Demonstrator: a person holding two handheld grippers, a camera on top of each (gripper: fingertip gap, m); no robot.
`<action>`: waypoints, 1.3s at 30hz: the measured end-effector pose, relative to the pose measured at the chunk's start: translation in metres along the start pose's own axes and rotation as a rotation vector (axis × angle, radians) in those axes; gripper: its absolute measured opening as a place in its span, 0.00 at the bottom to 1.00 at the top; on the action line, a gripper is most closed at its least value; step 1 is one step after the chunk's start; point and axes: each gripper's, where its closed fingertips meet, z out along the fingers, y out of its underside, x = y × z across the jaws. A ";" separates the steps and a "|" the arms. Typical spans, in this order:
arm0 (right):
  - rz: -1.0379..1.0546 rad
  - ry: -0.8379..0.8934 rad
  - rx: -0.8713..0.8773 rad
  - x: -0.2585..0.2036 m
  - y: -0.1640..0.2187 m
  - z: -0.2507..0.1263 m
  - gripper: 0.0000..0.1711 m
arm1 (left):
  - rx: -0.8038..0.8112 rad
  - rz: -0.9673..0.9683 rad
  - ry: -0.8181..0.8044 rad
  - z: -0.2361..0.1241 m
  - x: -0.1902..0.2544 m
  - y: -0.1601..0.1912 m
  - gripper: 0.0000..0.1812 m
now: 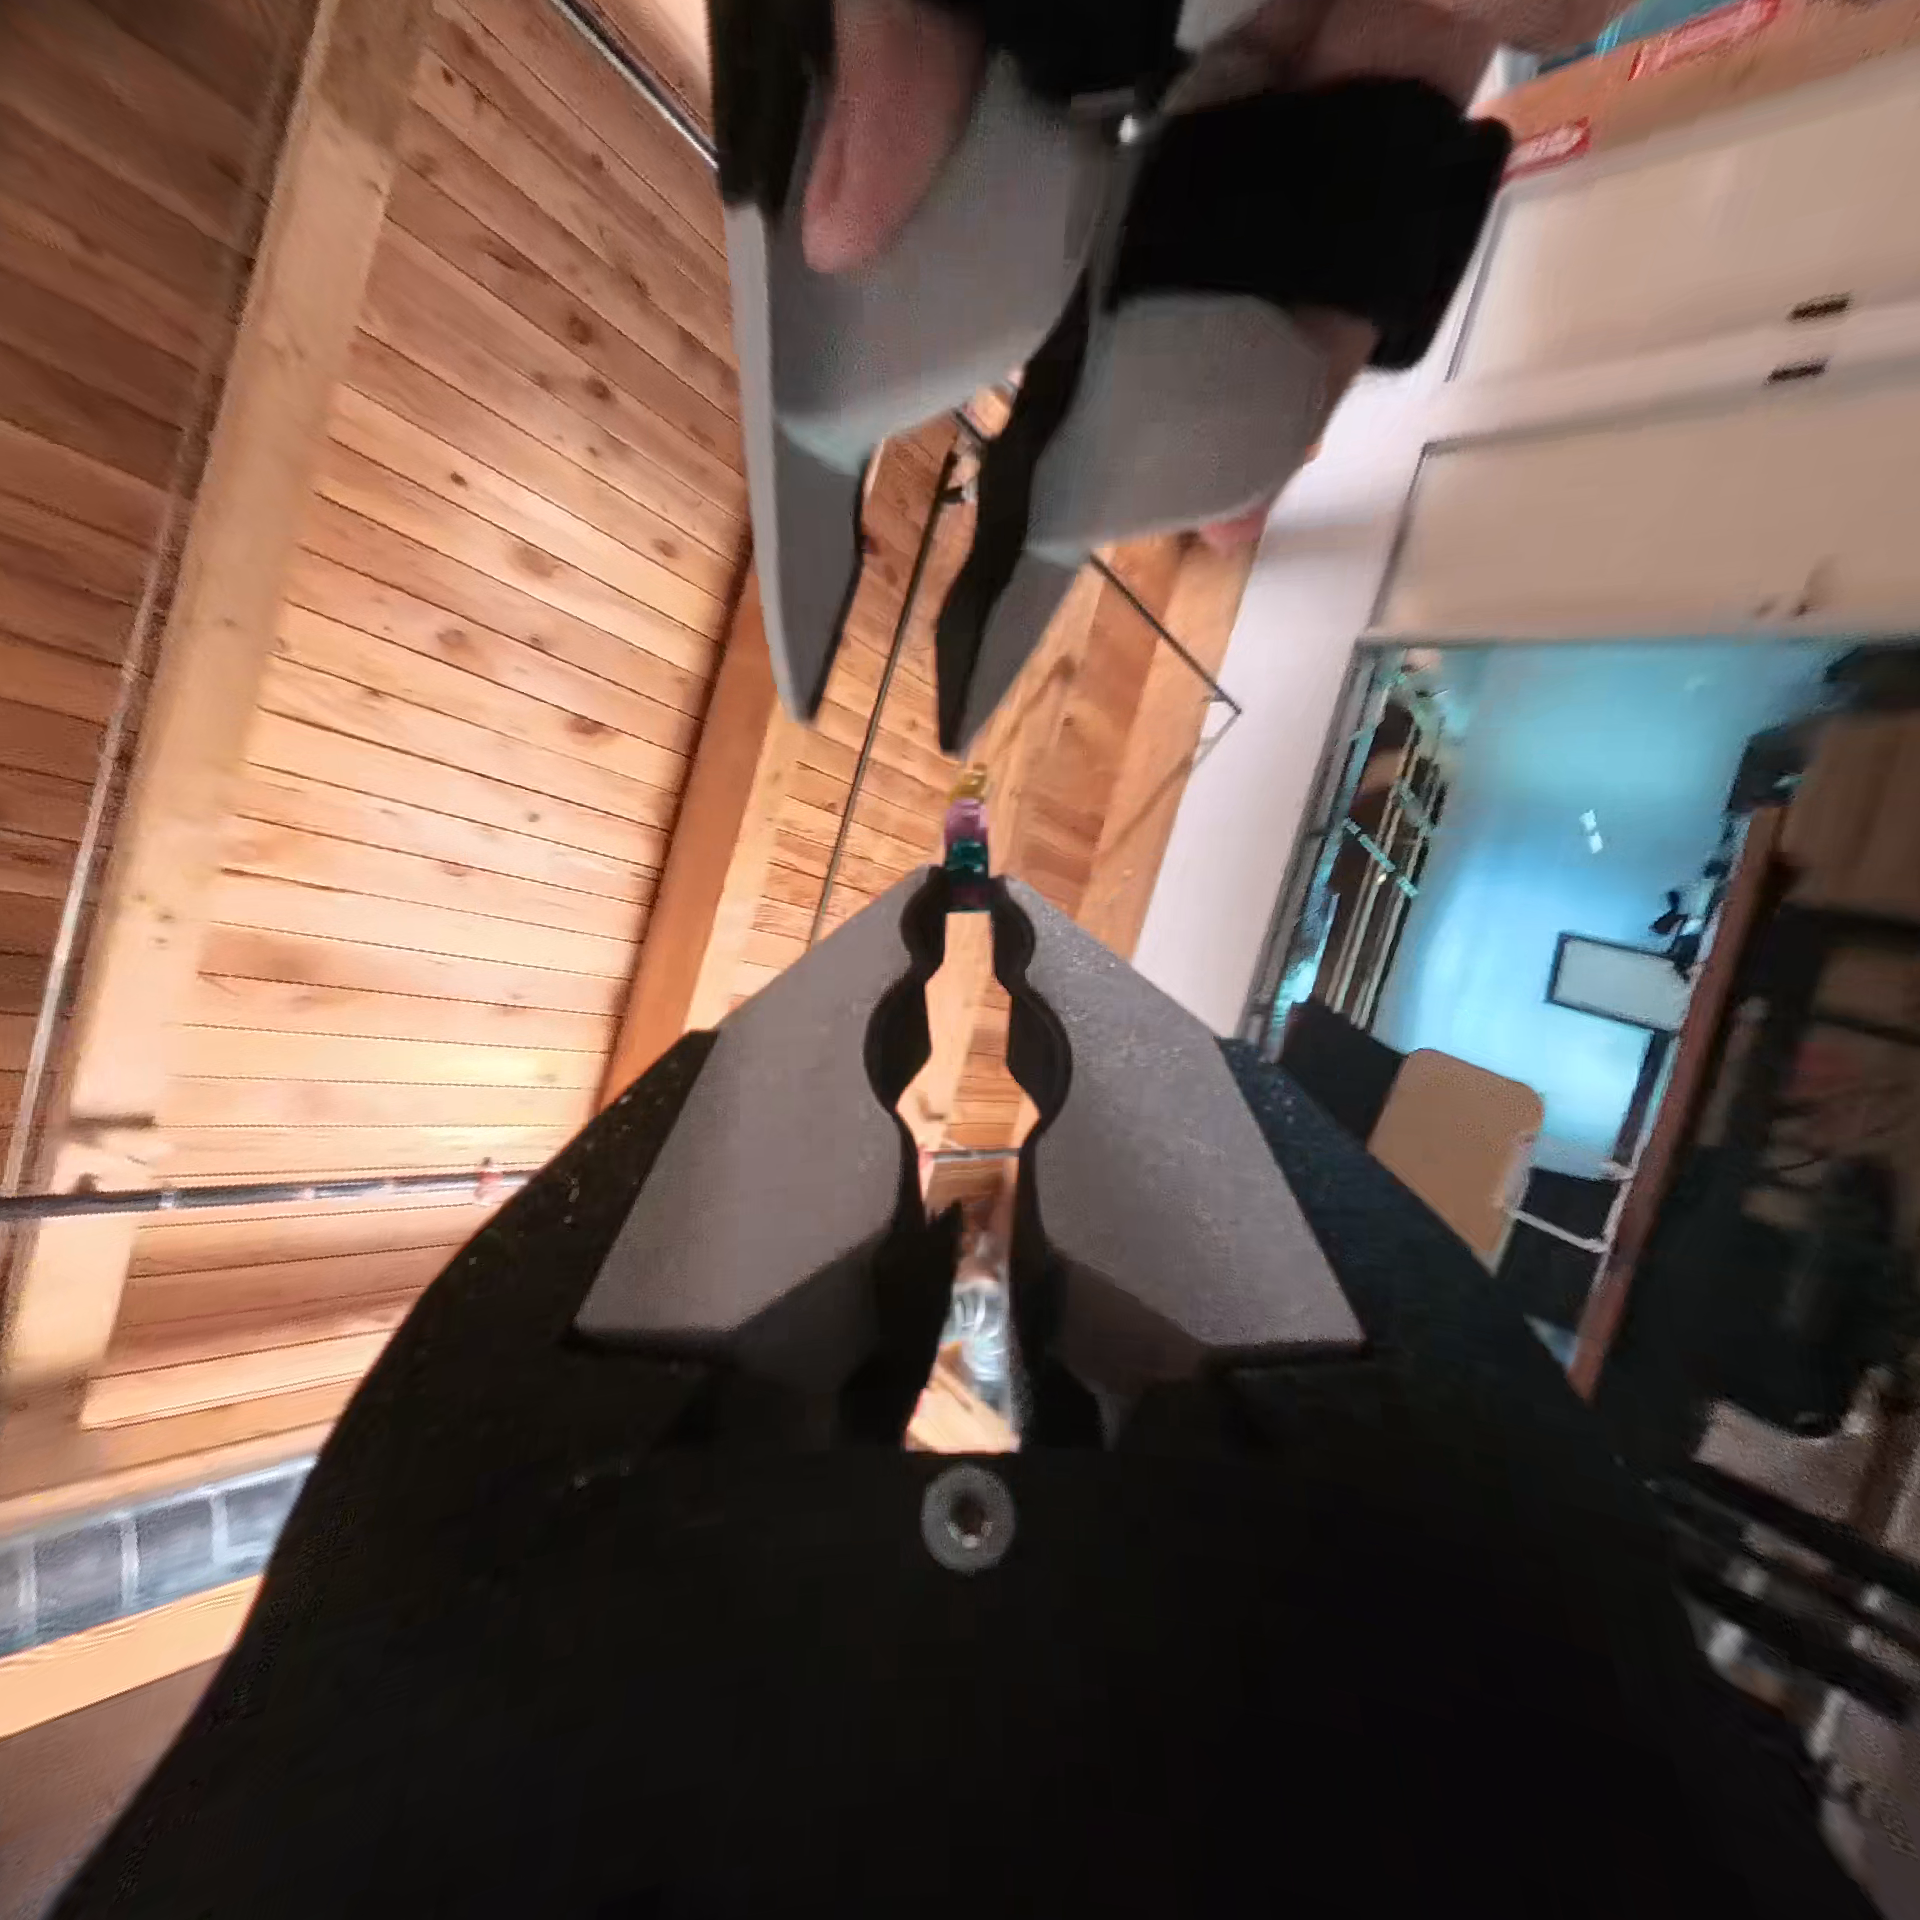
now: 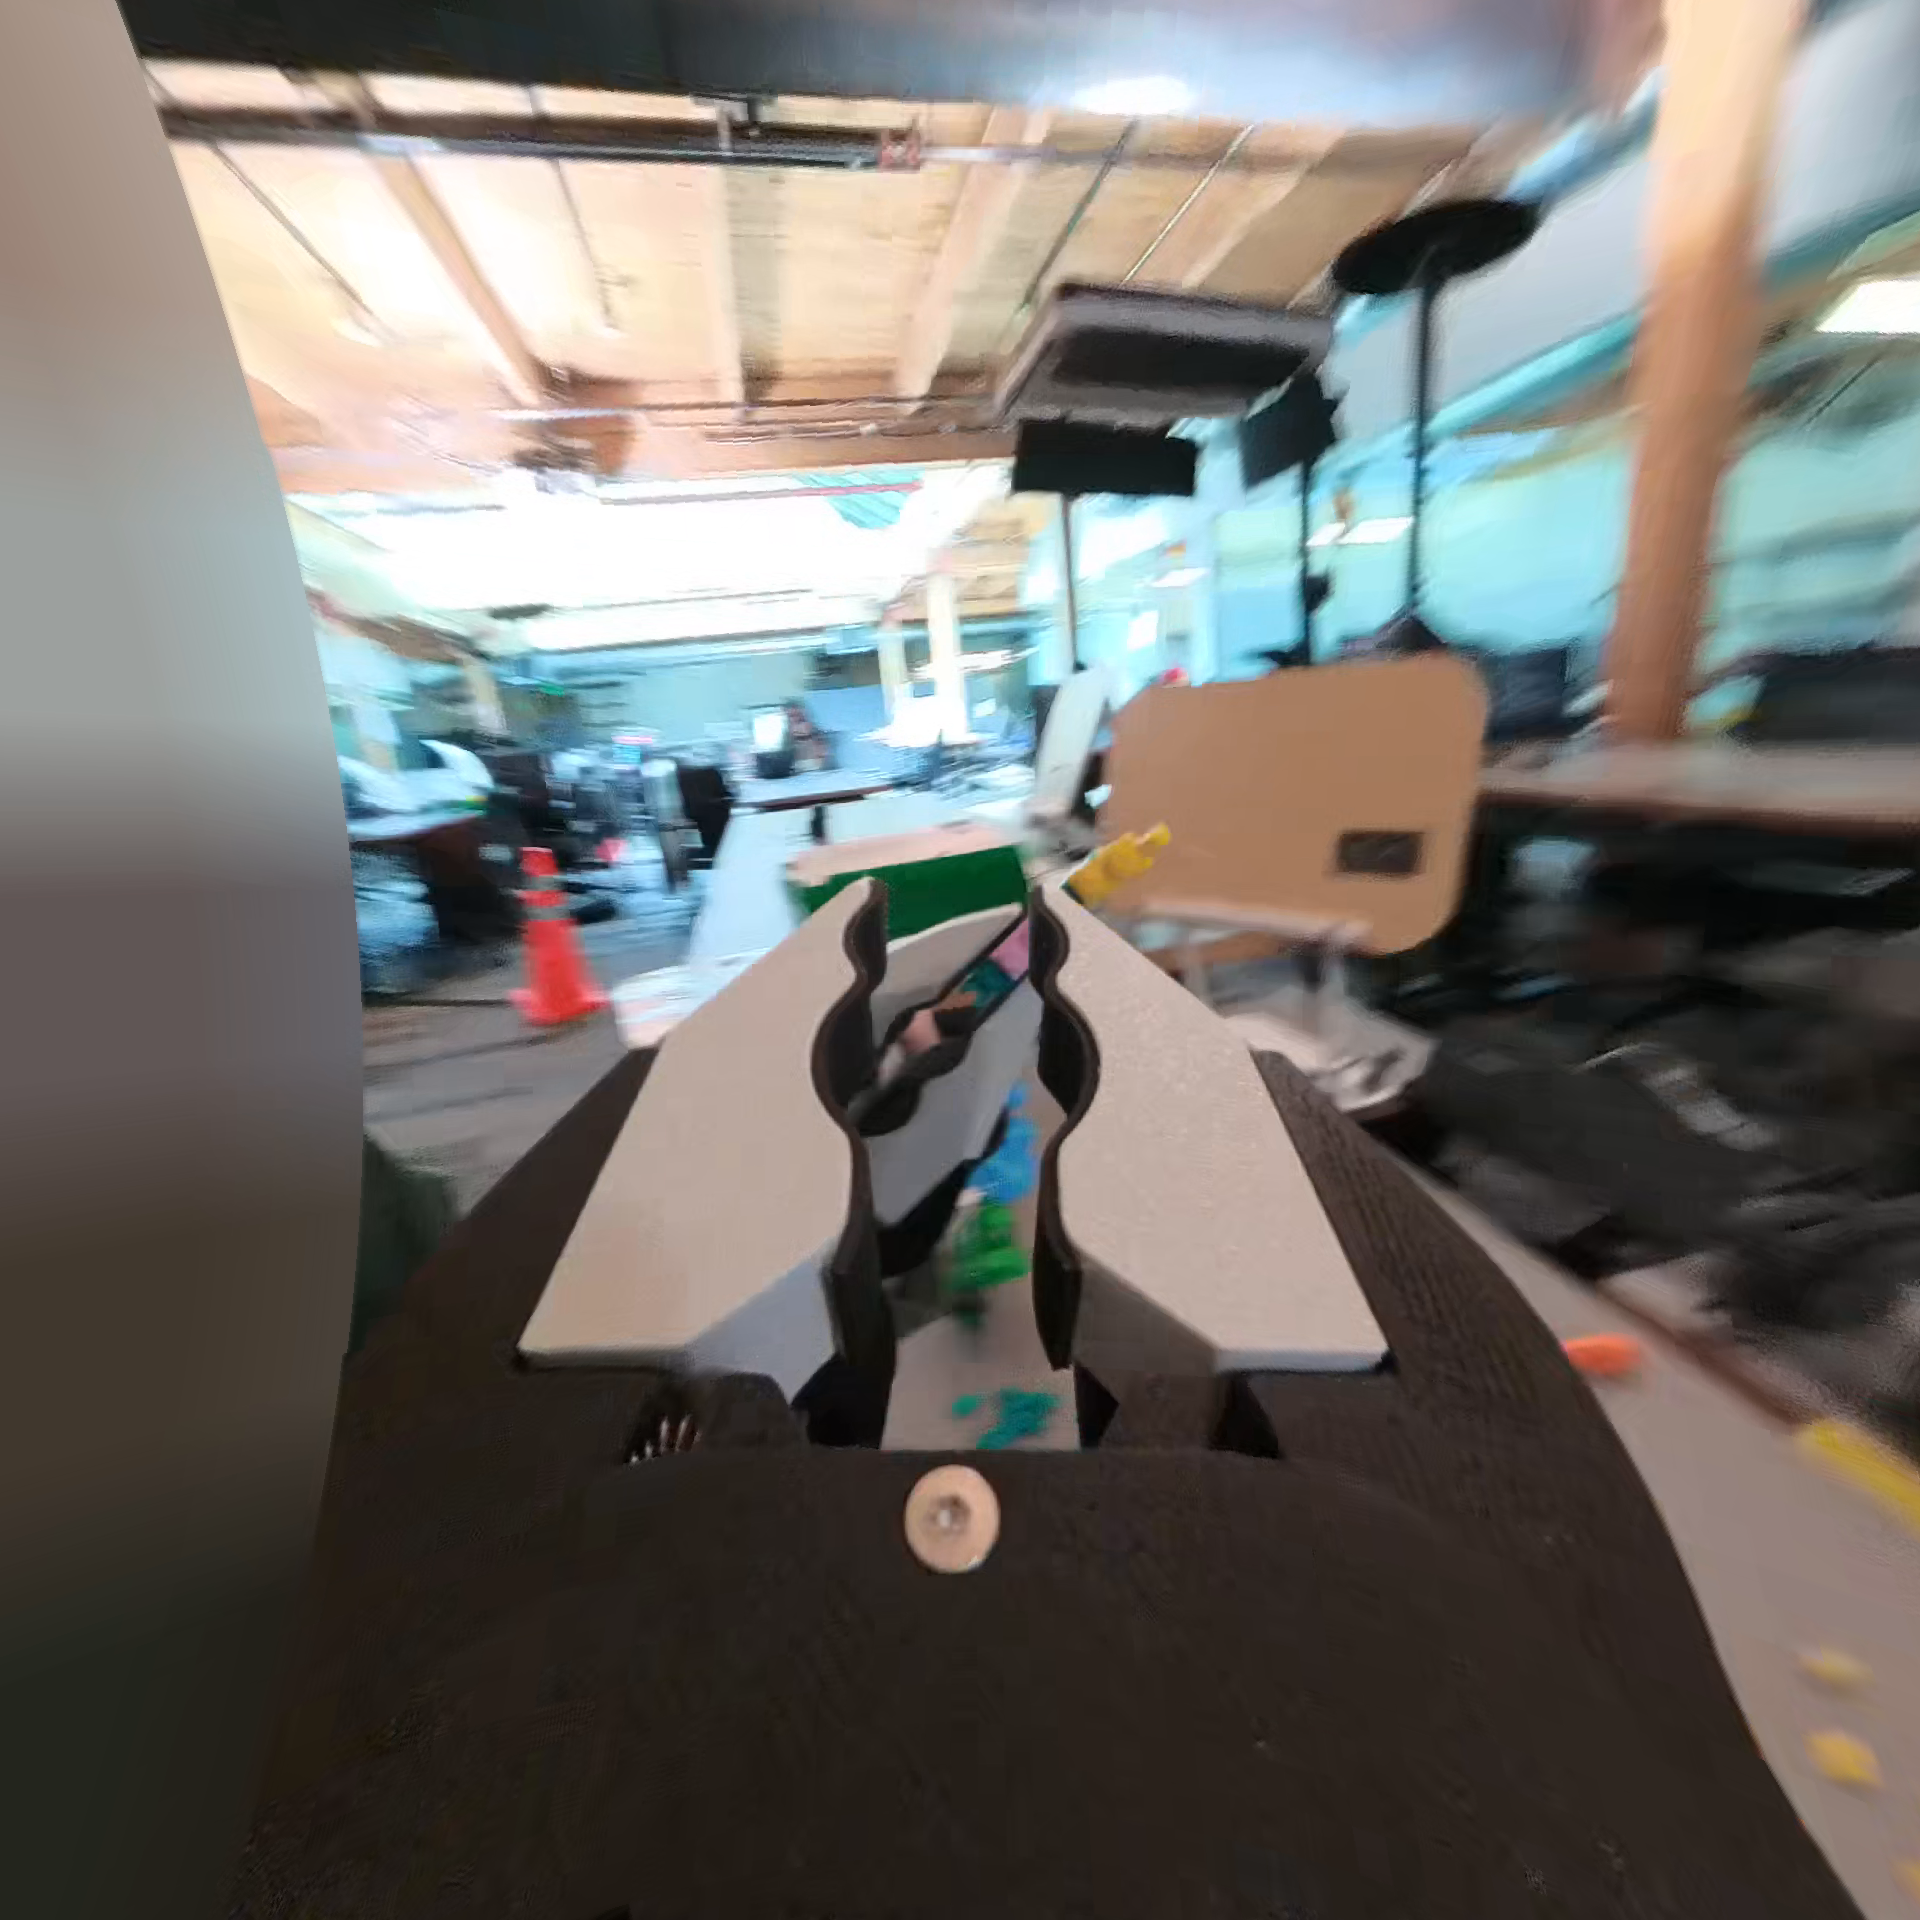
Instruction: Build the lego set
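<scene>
My left gripper (image 1: pixel 966 888) points up toward the wooden ceiling. It is shut on a small lego assembly (image 1: pixel 966 836) with teal, purple and yellow parts, which sticks out past the tips. My right gripper (image 1: pixel 878 717) hangs above it, fingers pointing down, open and empty, a short way off the assembly's yellow top. In the right wrist view my right gripper (image 2: pixel 956 894) is open. The left gripper's fingers (image 2: pixel 935 1132) show through the gap. The assembly's yellow end (image 2: pixel 1117 862) lies just right of my right fingertip. The view is blurred.
Loose lego pieces lie on the white table (image 2: pixel 1766 1579): green (image 2: pixel 982 1247), teal (image 2: pixel 1013 1413), orange (image 2: pixel 1600 1356), yellow (image 2: pixel 1860 1465). A green box (image 2: pixel 914 883), a tan chair (image 2: pixel 1299 800) and an orange cone (image 2: pixel 556 935) stand beyond.
</scene>
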 end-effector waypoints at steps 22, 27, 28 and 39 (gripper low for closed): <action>-0.120 -0.038 -0.010 0.018 0.010 0.001 0.04 | 0.126 -0.616 0.238 0.005 0.011 -0.007 0.09; -0.191 -0.095 0.002 0.006 0.005 -0.006 0.04 | 0.302 -1.522 0.602 0.001 0.003 -0.015 0.14; -0.181 -0.131 0.017 0.000 0.003 -0.006 0.04 | 0.340 -1.667 0.655 0.000 -0.001 -0.016 0.15; -0.267 -0.088 -0.056 0.003 0.012 -0.004 0.03 | 0.501 -2.030 0.740 -0.002 -0.018 -0.015 0.24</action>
